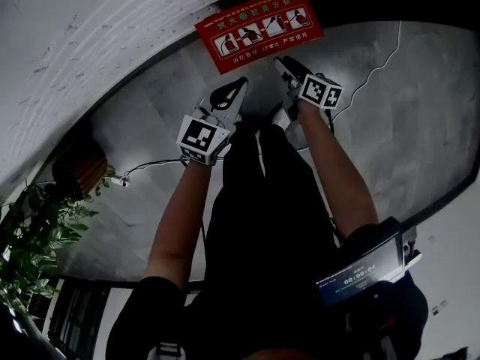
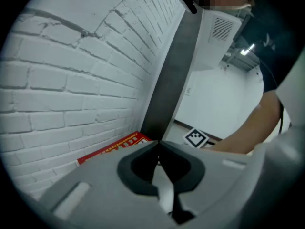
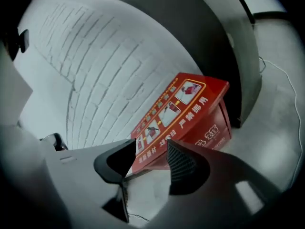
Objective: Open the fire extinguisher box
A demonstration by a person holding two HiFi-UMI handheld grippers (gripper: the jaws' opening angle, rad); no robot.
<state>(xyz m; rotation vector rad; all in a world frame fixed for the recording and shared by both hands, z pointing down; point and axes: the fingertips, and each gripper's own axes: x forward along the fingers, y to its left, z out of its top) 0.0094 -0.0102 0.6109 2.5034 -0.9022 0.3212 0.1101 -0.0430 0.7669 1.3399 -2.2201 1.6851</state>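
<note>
The fire extinguisher box (image 1: 259, 27) is red with white picture instructions on its lid and stands on the grey floor against the white brick wall. In the right gripper view the box (image 3: 190, 113) fills the middle, lid down. My right gripper (image 3: 151, 147) is open just short of the lid's near edge, with nothing pressed between its pads. In the head view the right gripper (image 1: 289, 70) is just below the box and the left gripper (image 1: 232, 96) lies lower left of it. The left gripper (image 2: 158, 144) is shut on nothing, and the box (image 2: 114, 149) shows beyond it.
A white brick wall (image 2: 71, 80) runs behind the box, with a dark column (image 2: 174, 70) beside it. A potted plant (image 1: 37, 238) and a brown pot (image 1: 79, 167) stand at the left. A white cable (image 1: 150, 165) lies on the floor.
</note>
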